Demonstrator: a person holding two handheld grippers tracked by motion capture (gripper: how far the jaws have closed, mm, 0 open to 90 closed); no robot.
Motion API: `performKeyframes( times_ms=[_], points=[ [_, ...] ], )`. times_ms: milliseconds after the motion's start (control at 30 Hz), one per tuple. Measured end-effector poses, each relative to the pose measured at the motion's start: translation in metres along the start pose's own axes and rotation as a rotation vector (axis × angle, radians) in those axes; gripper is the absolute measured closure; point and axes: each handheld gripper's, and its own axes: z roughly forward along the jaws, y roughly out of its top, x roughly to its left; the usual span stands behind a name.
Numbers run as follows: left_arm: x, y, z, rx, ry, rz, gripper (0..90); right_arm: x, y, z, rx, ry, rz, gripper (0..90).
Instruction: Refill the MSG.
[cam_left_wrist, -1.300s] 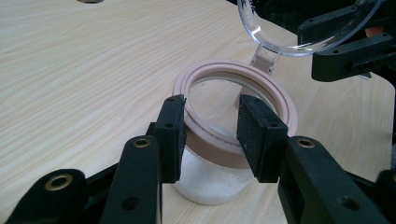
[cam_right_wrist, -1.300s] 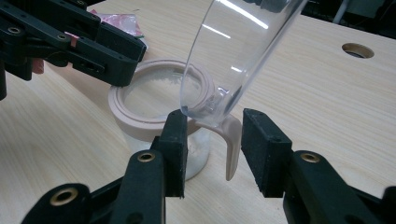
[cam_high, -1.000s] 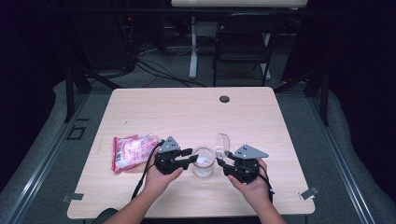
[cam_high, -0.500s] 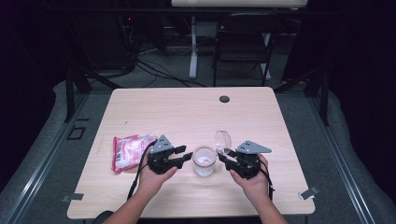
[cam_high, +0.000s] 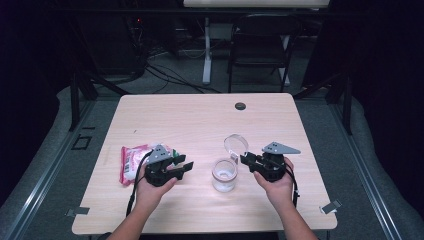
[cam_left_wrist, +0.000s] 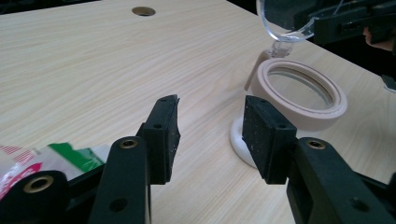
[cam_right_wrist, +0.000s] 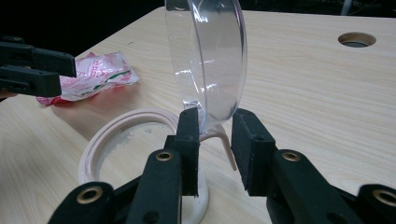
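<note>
Table (cam_high: 200, 120): jar (cam_high: 223, 175) between grippers, lid (cam_right_wrist: 210, 60) raised.

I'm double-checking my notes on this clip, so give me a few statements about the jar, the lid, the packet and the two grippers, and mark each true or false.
1. The jar has its clear lid flipped open. True.
2. The left gripper is clamped on the jar. False: its jaws stand apart, with nothing between them.
3. The pink packet lies to the right of the jar in the high view. False: it lies to the left.
4. The lid's edge sits between the right gripper jaws. True.
</note>
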Motion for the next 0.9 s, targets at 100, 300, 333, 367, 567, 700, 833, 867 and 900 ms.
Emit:
performKeyframes(
  times_ms=[100, 300, 333, 367, 567, 700, 833, 867, 900],
  points=[
    [0.004, -0.002, -0.006, -0.015, 0.047, -0.003, 54.4, 0.0, 0.0, 0.001, 0.005, 0.0, -0.009, 70.6],
    [0.013, 0.002, -0.018, -0.029, 0.139, 0.024, 47.9, 0.001, -0.002, -0.001, 0.032, -0.004, -0.04, 62.6],
    [0.016, 0.003, -0.02, -0.034, 0.144, 0.024, 46.7, 0.001, -0.002, -0.002, 0.04, -0.008, -0.049, 61.3],
    [0.019, 0.004, -0.023, -0.038, 0.143, 0.016, 46.9, 0.001, -0.002, -0.003, 0.039, -0.009, -0.047, 60.9],
    [0.037, 0.001, -0.046, -0.029, 0.177, -0.039, 57.3, 0.004, 0.002, -0.012, 0.02, -0.018, -0.04, 60.3],
    [0.047, -0.008, -0.057, -0.025, 0.223, -0.066, 58.8, 0.008, 0.008, -0.014, 0.017, 0.001, -0.047, 56.2],
    [0.052, -0.019, -0.06, -0.014, 0.237, -0.077, 57.7, 0.013, 0.008, -0.02, 0.039, -0.046, -0.07, 49.1],
    [0.054, -0.022, -0.06, 0.002, 0.247, -0.069, 57.1, 0.012, 0.008, -0.021, 0.048, -0.06, -0.079, 49.2],
    [0.055, -0.025, -0.06, 0.009, 0.25, -0.066, 56.7, 0.012, 0.006, -0.023, 0.033, -0.068, -0.098, 50.9]
  ],
)
